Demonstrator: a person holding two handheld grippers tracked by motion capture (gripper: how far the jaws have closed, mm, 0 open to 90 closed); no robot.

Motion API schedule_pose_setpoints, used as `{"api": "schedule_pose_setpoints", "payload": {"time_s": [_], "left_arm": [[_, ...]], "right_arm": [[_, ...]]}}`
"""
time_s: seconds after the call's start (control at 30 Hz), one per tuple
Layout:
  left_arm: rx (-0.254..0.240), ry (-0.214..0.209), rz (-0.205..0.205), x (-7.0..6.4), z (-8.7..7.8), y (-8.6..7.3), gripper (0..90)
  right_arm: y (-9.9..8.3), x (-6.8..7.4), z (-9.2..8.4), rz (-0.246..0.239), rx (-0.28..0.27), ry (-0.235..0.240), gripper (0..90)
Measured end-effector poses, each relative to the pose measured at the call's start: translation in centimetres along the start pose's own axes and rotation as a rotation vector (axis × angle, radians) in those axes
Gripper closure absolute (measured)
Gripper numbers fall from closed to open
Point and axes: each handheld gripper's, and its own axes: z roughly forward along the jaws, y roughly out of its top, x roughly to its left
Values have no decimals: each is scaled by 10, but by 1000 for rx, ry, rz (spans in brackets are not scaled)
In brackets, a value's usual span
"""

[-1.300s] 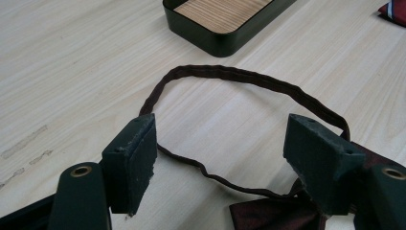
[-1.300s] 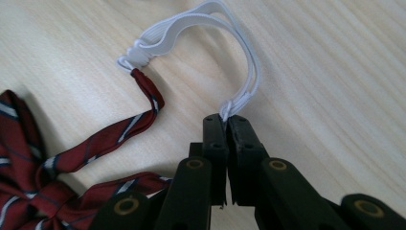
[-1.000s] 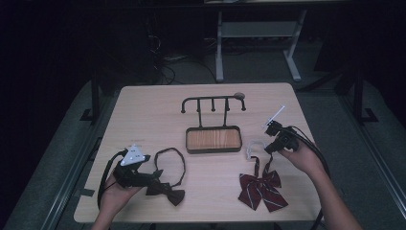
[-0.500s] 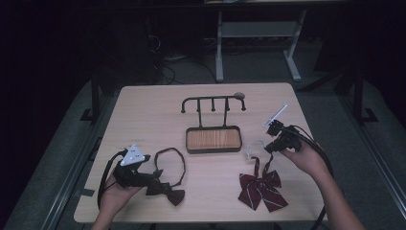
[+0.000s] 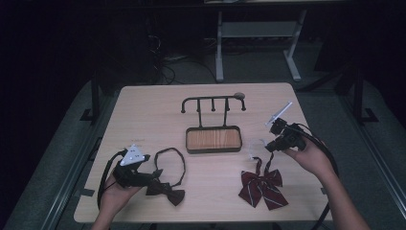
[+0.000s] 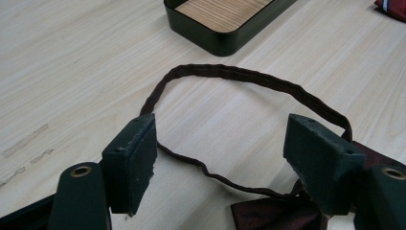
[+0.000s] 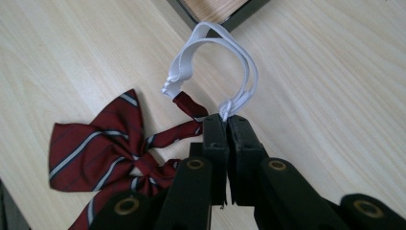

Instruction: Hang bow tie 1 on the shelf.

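Dark brown bow tie [image 5: 167,191] lies on the desk [image 5: 143,110] just ahead of the left gripper [image 6: 220,158], jaws wide over its strap. Right gripper [image 7: 226,125] pinches the white elastic loop [image 7: 215,62] of the striped bow tie [image 7: 103,143] below it; lift gently toward the hook rack [image 5: 213,103], keeping the loop open.

A light wooden table [image 5: 143,115] carries a dark rack with a wood-lined tray [image 5: 213,139] at its middle. A dark bow tie [image 5: 167,191] with a looped strap lies just beside the left gripper [image 5: 152,176]; a striped red bow tie [image 5: 262,187] lies just below the right gripper [image 5: 269,147]
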Motion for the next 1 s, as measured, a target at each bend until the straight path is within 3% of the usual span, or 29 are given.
{"api": "schedule_pose_setpoints", "payload": {"time_s": [0.37, 0.5, 1.0], "left_arm": [[-5, 1, -3, 1, -1, -1, 277], [-1, 4, -3, 2, -1, -1, 278], [2, 9, 3, 3, 0, -1, 277]], "right_arm": [[0, 5, -17, -40, -26, 30, 868], [1, 6, -25, -63, -35, 72, 867], [10, 13, -53, -113, -79, 85, 871]]}}
